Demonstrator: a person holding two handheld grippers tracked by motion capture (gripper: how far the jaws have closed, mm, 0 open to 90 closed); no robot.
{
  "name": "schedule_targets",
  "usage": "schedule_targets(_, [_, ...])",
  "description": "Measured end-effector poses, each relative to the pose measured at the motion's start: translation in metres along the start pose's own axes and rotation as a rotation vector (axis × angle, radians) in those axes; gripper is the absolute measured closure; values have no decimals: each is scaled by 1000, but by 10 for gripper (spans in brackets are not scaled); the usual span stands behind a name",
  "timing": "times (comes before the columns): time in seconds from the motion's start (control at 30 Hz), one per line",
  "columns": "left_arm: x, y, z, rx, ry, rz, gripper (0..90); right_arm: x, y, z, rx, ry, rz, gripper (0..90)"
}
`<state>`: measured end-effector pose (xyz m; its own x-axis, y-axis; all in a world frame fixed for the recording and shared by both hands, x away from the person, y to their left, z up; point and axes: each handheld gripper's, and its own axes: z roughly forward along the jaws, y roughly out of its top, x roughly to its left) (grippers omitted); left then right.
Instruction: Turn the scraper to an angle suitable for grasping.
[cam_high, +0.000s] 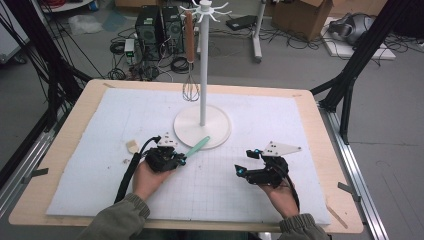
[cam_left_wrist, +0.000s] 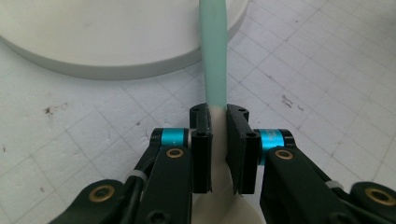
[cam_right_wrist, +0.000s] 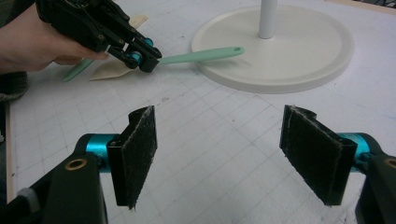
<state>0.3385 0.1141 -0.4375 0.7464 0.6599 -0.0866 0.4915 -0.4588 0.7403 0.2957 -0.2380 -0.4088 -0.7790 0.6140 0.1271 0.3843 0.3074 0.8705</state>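
Observation:
A spatula with a mint-green handle and a cream blade lies low over the white foam mat. Its handle end reaches the rim of the white stand's round base. My left gripper is shut on the spatula where handle meets blade. In the right gripper view, the left gripper shows at upper left, with the green handle pointing at the base. My right gripper rests to the right, open, with nothing between its pads.
The stand's tall white pole carries hooks at the top. A whisk with a brown handle hangs from one. A small cream scrap lies on the mat left of my left gripper. Cables and boxes sit on the floor beyond the table.

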Motion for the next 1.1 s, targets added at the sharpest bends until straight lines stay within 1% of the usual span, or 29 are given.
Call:
schedule_targets(0.57, [0, 0, 0, 1, -7, 2, 803, 0, 0, 2, 8, 2, 1, 267])
schedule_targets(0.73, [2, 0, -1, 2, -2, -2, 803, 1, 0, 3, 9, 2, -4, 267])
schedule_targets(0.77, [2, 0, -1, 1, -6, -2, 803, 1, 0, 2, 12, 1, 3, 267])
schedule_targets(0.93, [2, 0, -1, 0, -4, -1, 803, 0, 0, 3, 11, -1, -5, 267])
schedule_targets(1.07, [2, 0, -2, -1, -14, -1, 803, 0, 0, 3, 15, 1, 8, 267])
schedule_targets(1.1, [2, 0, -1, -3, -16, 0, 803, -1, 0, 4, 11, -2, 2, 267])
